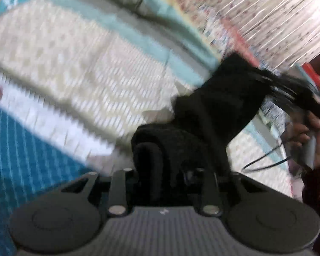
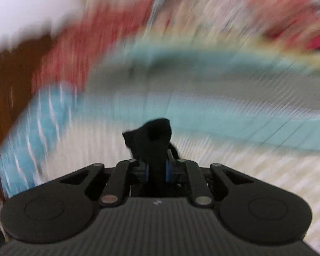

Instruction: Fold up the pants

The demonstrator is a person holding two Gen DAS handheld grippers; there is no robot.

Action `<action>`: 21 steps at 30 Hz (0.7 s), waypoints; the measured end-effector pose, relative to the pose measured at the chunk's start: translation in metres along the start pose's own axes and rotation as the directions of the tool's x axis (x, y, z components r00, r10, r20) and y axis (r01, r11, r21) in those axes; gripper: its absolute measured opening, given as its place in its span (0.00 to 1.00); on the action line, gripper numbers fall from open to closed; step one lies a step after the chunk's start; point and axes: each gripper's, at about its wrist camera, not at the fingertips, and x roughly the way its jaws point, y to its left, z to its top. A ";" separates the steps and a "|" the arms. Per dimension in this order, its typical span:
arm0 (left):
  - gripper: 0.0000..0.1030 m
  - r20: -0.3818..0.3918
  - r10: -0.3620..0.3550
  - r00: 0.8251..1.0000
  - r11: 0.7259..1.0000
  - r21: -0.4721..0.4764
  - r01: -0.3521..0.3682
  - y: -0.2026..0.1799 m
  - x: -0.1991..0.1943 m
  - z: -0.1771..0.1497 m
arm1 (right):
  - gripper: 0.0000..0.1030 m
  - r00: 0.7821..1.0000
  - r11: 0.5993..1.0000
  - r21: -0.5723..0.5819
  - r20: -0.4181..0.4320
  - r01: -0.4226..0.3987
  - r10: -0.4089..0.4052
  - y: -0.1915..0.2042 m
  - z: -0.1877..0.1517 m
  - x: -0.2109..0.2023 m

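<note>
Blur smears both views; black pants (image 1: 219,111) hide left fingers; right gripper (image 2: 156,168) pinches pants.

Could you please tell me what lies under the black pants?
Beneath the black pants lies a cream patterned bedspread with a teal border. The pants cover whatever is directly under them.

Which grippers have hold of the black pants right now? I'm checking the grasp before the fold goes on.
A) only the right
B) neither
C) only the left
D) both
D: black pants fabric sits bunched in the left gripper, stretches across to the person's right hand, and is pinched in the right gripper.
</note>
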 end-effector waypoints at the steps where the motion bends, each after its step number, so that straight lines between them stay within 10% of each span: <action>1: 0.27 0.018 -0.005 1.000 1.000 0.002 0.005 -0.002 -0.002 0.001 | 0.10 0.994 0.999 0.048 0.107 -0.002 -0.003 -0.017 0.009 -0.034; 6: 0.47 -0.026 0.175 0.984 0.984 0.027 -0.174 -0.002 0.025 -0.010 | 0.18 0.876 0.959 0.227 0.411 0.167 -0.250 -0.109 -0.013 -0.181; 9: 0.51 -0.068 0.174 0.982 0.984 0.039 -0.171 0.000 0.030 -0.020 | 0.65 0.817 0.853 0.341 0.293 0.395 -0.496 -0.156 -0.059 -0.205; 12: 0.68 -0.052 0.108 0.993 0.994 0.015 -0.107 0.008 0.007 -0.018 | 0.65 0.714 0.715 0.357 0.161 0.602 -0.681 -0.198 -0.117 -0.229; 17: 0.82 0.054 0.116 0.992 0.990 -0.086 -0.111 0.034 -0.031 0.013 | 0.65 0.708 0.657 0.521 0.134 0.545 -0.694 -0.222 -0.172 -0.258; 21: 0.82 -0.003 0.125 0.992 0.991 -0.053 -0.125 0.036 0.000 0.050 | 0.65 0.717 0.698 0.451 0.165 0.556 -0.678 -0.207 -0.143 -0.241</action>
